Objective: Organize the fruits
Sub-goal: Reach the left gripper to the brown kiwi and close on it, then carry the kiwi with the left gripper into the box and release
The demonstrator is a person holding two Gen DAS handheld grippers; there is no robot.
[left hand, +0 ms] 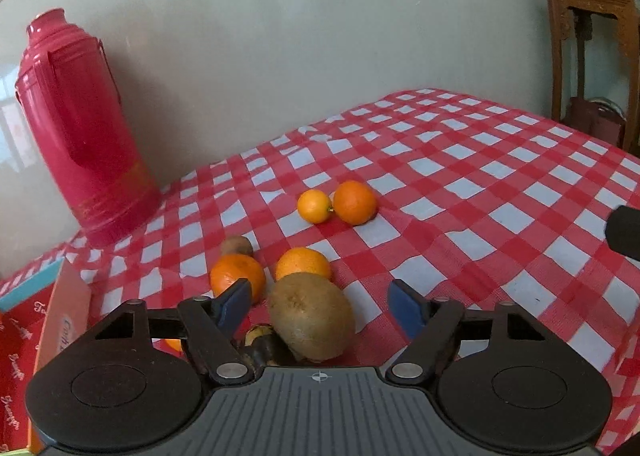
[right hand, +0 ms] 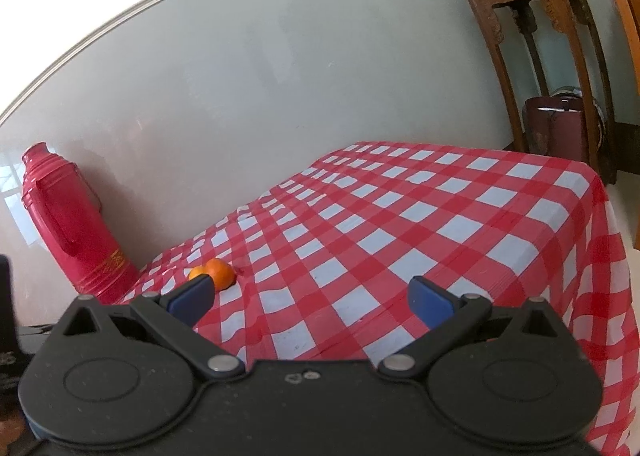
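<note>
1. The surface (left hand: 460,183) is covered with a thin red-and-white checked cloth, lightly creased near the wall and draping over the far right edge.
2. The left gripper (left hand: 320,306) has its blue pads apart; a fuzzy brown oval kiwi (left hand: 310,314) lies between them, nearer the left pad, with a clear gap to the right pad. No pad presses on it.
3. Just behind the kiwi sit two round, dimpled oranges: one (left hand: 236,278) partly behind the left pad, another (left hand: 303,262) touching the kiwi's far side. A smaller kiwi (left hand: 237,244) lies beyond the left orange.
4. Further out, a small orange (left hand: 315,206) and a bigger one (left hand: 355,202) rest side by side, touching.
5. A dark, knobbly object (left hand: 260,340) lies under the gripper beside the kiwi; possibly a banana end, hard to tell.
6. A glossy red plastic flask (left hand: 80,127) stands at the wall on the left; a red printed box (left hand: 24,356) sits at the near left corner.
7. The right gripper (right hand: 312,298) has its pads wide apart over bare cloth, nothing between them. The right half of the surface is open.
</note>
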